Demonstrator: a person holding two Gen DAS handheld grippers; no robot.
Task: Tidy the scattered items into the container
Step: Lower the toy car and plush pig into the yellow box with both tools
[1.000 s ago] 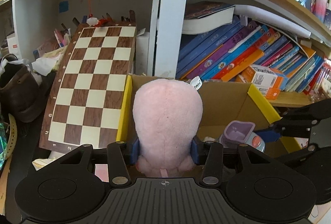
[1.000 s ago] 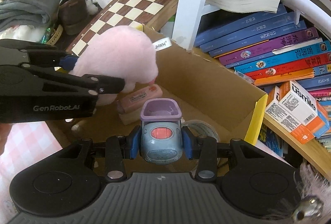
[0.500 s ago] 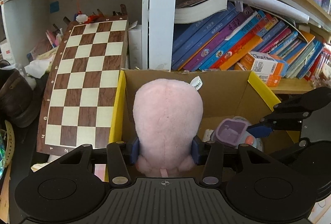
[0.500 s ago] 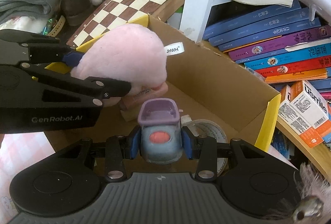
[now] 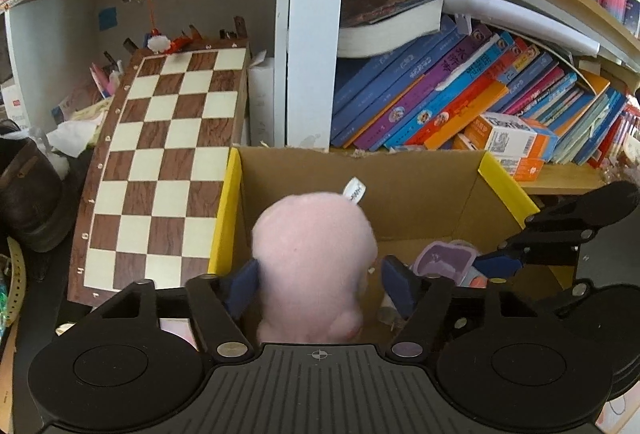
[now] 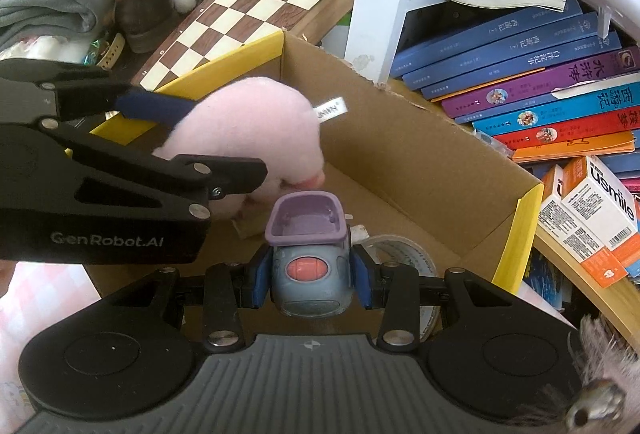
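My left gripper (image 5: 320, 284) has its 2 fingers spread, gaps either side of the pink plush (image 5: 314, 266), which sits over the cardboard box (image 5: 420, 193). My right gripper (image 6: 308, 276) clamps the purple-grey toy car (image 6: 308, 270) above the box floor, near a tape roll (image 6: 404, 248).

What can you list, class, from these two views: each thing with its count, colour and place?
Plush toy: one, pink, over the box, between the open left fingers.
Toy car: one, grey-blue with a purple top, over the box.
Cardboard box: one, brown with yellow flaps, below the shelf.
Tape roll: one, clear, inside the box.
Chessboard: one, brown and cream, leaning left of the box.
Books: many, mostly blue and purple, on the shelf.
Left gripper: open.
Right gripper: shut on the toy car.
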